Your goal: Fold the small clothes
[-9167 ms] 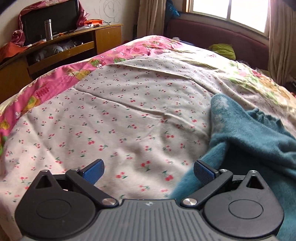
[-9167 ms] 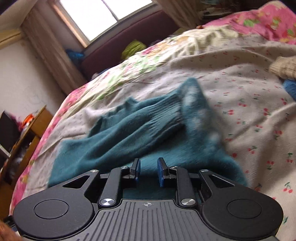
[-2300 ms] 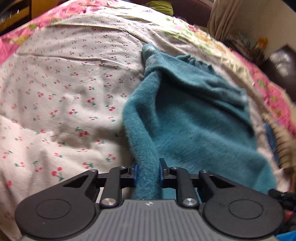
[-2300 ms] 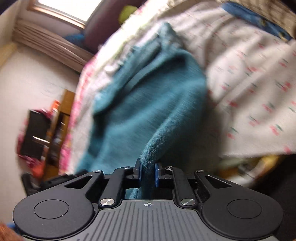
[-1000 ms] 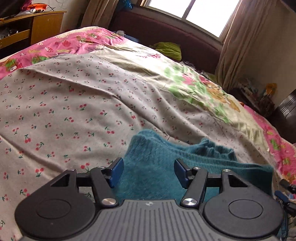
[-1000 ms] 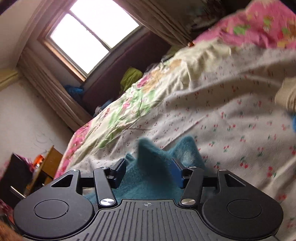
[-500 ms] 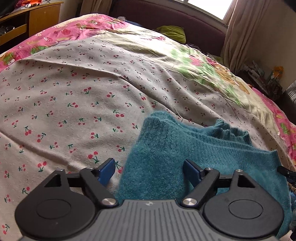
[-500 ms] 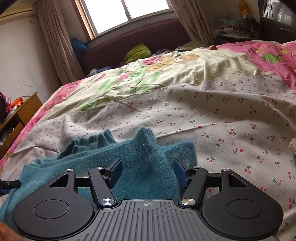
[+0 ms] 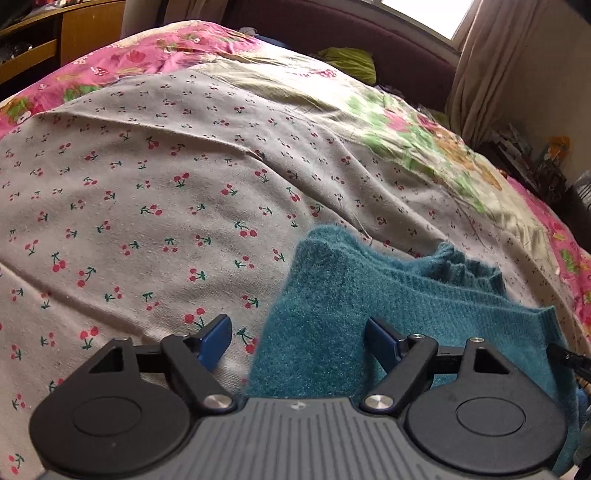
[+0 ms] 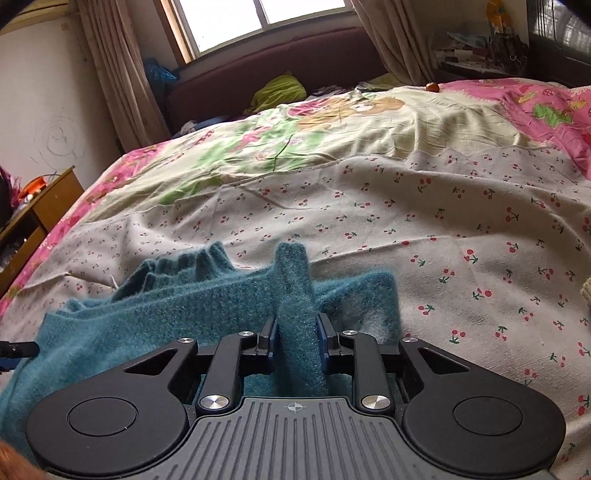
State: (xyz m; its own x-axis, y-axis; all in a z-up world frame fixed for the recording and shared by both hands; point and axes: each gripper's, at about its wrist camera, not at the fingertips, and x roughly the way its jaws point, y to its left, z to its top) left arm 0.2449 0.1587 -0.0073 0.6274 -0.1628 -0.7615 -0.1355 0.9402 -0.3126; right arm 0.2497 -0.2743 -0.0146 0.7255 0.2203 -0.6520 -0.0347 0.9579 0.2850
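- Since half a second ago the right tool has just been closing: its blue pads, then well apart either side of a raised peak of teal knit, now press on that peak from both sides.
- Teal sweater lies folded on the bed, on the cherry-print sheet, its long axis running left-right across both views; the ribbed hem bunches at the far edge.
- Pinched ridge stands upright between the right pads, near the sweater's right end; bare sheet lies just beyond it.
- Left tool hangs over the sweater's left end, pads wide apart, nothing pressed between them; the left pad sits over sheet, the right one over knit.
- Both tools point down toward the bed and away toward the window.
- Judgement: right hand is nearer a usable hold; next fold likely carries the right end leftward along the long axis, once the left clamps.
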